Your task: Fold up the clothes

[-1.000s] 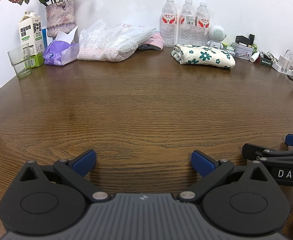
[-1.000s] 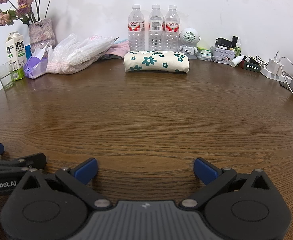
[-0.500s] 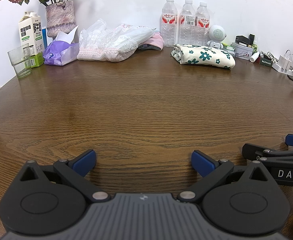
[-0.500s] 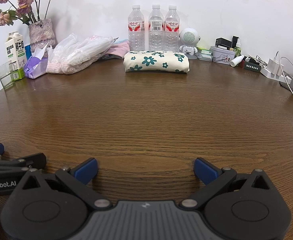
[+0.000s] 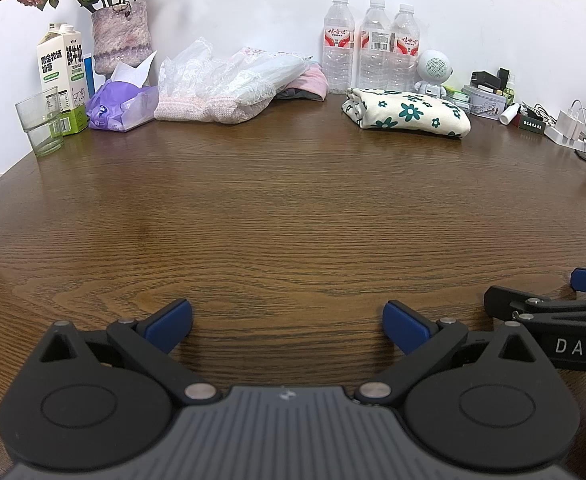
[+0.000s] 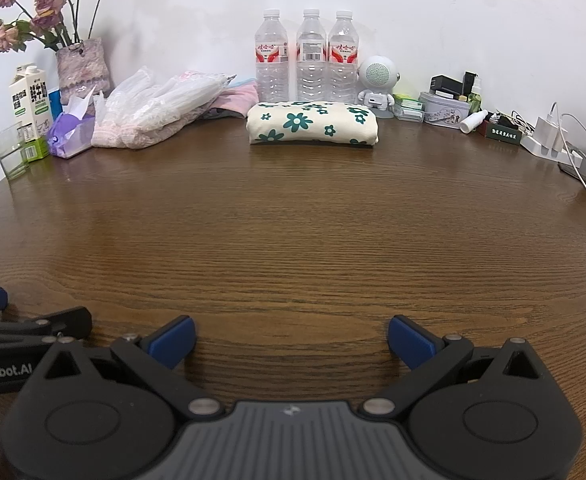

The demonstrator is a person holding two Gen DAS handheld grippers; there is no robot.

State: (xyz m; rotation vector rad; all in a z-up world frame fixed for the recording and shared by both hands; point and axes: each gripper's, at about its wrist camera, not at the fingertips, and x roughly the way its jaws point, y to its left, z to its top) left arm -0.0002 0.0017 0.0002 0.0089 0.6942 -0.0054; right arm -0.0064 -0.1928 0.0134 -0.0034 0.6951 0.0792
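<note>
A folded cream cloth with green flowers (image 5: 407, 113) lies at the far side of the brown wooden table (image 5: 293, 216), in front of the bottles; it also shows in the right wrist view (image 6: 313, 123). My left gripper (image 5: 287, 322) is open and empty, low over the near table edge. My right gripper (image 6: 291, 340) is open and empty beside it, and part of it shows at the right of the left wrist view (image 5: 549, 312). A pile of pink clothes in clear plastic bags (image 5: 229, 80) lies far left.
Three water bottles (image 6: 307, 56) stand against the wall. A glass (image 5: 41, 122), milk carton (image 5: 59, 80), purple tissue pack (image 5: 119, 106) and flower vase (image 5: 121, 38) are far left. A white speaker (image 6: 377, 80), small boxes and a charger with cables (image 6: 553, 140) are far right.
</note>
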